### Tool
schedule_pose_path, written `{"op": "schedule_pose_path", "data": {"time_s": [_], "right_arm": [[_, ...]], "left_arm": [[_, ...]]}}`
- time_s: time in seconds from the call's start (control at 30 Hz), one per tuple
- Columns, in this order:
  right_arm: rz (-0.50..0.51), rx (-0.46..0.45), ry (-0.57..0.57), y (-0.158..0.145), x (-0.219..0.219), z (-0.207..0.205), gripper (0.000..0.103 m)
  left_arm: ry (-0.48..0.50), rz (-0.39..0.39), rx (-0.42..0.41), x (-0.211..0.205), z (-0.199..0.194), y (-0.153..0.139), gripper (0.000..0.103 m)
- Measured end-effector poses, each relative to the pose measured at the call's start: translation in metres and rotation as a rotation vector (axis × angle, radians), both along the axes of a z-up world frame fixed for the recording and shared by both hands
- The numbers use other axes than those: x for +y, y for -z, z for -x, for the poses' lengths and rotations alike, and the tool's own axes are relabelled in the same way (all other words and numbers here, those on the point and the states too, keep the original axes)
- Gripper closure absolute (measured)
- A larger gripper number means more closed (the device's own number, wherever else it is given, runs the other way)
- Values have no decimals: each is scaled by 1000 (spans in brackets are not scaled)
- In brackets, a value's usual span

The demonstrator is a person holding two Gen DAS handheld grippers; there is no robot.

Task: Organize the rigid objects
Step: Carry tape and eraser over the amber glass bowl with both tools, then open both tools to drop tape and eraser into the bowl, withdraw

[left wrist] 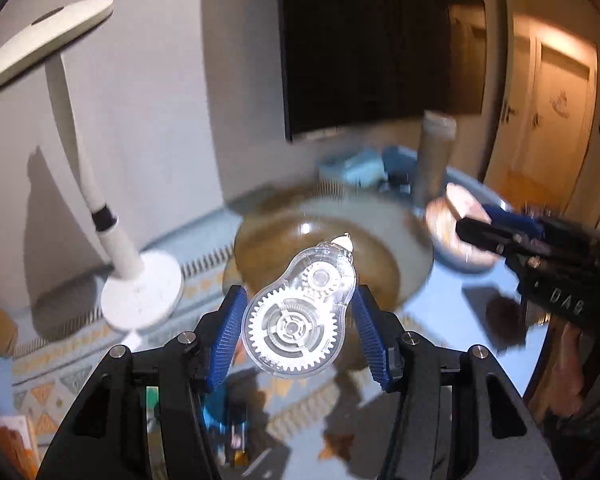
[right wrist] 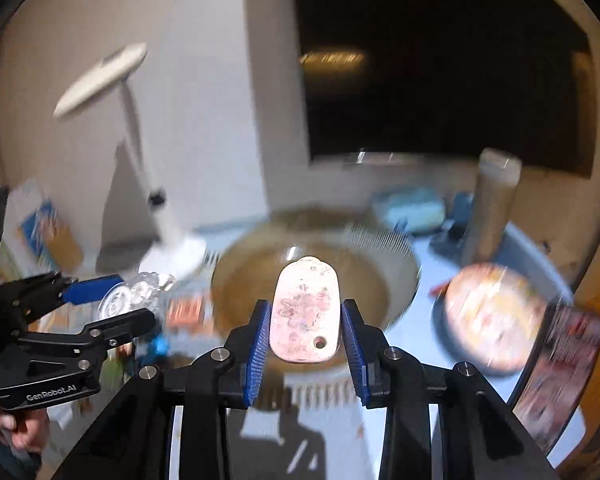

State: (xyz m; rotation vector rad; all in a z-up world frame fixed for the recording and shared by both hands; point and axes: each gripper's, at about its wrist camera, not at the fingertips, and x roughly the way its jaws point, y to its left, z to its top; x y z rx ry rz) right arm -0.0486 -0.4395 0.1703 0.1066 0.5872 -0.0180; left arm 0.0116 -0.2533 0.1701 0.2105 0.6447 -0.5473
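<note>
While both tools hang above the table, the landmark is the wide, round bowl (left wrist: pixel 332 248) of glossy brown glaze with a paler rim, blurred in both views. Just in front of that bowl, the left gripper (left wrist: pixel 298 320) is clenched on a clear plastic correction tape dispenser (left wrist: pixel 300 312): a pear-shaped, see-through shell with two white toothed gears inside, the larger toward the camera, and a small pointed tip aimed at the bowl. Ribbed blue pads (left wrist: pixel 226 340) press its two sides, set in matte black fingers with silver screw heads.

From the right wrist, the right gripper (right wrist: pixel 306 316) is clamped on a flat, rounded-oblong pink tag (right wrist: pixel 305 312), mottled with darker reddish blotches, with a small round hole near its lower right corner. It too sits in front of the bowl, nipped by ribbed blue pads (right wrist: pixel 258 352).

Left of the bowl stands a white desk lamp (left wrist: pixel 140 292) with a disc base, a curved stem with a black band, and a flat oval head. Behind the bowl to the right rises a tall brownish cylinder (left wrist: pixel 436 160) with a pale cap, beside a blurred light-blue box (left wrist: pixel 356 168). Right of the bowl lies a round pinkish-orange tin (right wrist: pixel 488 320). Under everything, the table (left wrist: pixel 440 312) is smooth pale blue, and a dark screen (left wrist: pixel 380 40) hangs on the wall beyond.
</note>
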Motion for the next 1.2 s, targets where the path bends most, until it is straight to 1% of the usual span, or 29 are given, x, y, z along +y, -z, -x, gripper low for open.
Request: {"op": "schedule_pose_path", "data": {"time_s": [0.1,0.23,0.33,0.43,0.57,0.67,0.77,0.83,0.87,0.9,0.93,0.97,1.03,1.07,1.2], "right_arm": [[-23,31,9,2,-4,-21,68],[-54,151,10,30,-6,-53,68],[-46,211,7,47,-3,-63,68],[-28,243,-4,58,-4,-68,68],[-59,283,-21,67,-10,-76,68],[-69,306,-34,73,-12,-83,68],[-47,337,-43,79,-8,-90,69],[-54,369,-34,84,-8,-94,69],[-65,383,-30,86,-9,-95,68],[-75,388,-24,86,-10,-95,59],[-87,382,-10,84,-13,-94,46],[-83,367,6,81,-15,-92,44],[-77,330,24,71,-20,-83,44],[-87,314,33,66,-22,-79,44],[-151,259,35,47,-27,-61,43]], "left_arm": [[-12,8,8,-11,-21,3,51],[-16,-20,71,-26,-39,29,51],[-17,-29,117,-28,-45,51,51],[-25,-36,161,-27,-54,67,51],[-30,-37,204,-29,-62,82,51],[-26,-34,205,-31,-64,83,51],[-20,-37,200,-35,-66,83,51],[-14,-43,168,-39,-63,81,49],[-16,-46,153,-40,-62,80,45],[-19,-46,133,-40,-61,76,33],[-23,-39,114,-38,-58,72,26],[-20,-24,103,-33,-55,66,25],[-24,5,104,-24,-53,57,25],[-35,32,102,-15,-51,49,25],[-53,99,91,17,-35,27,25]]}}
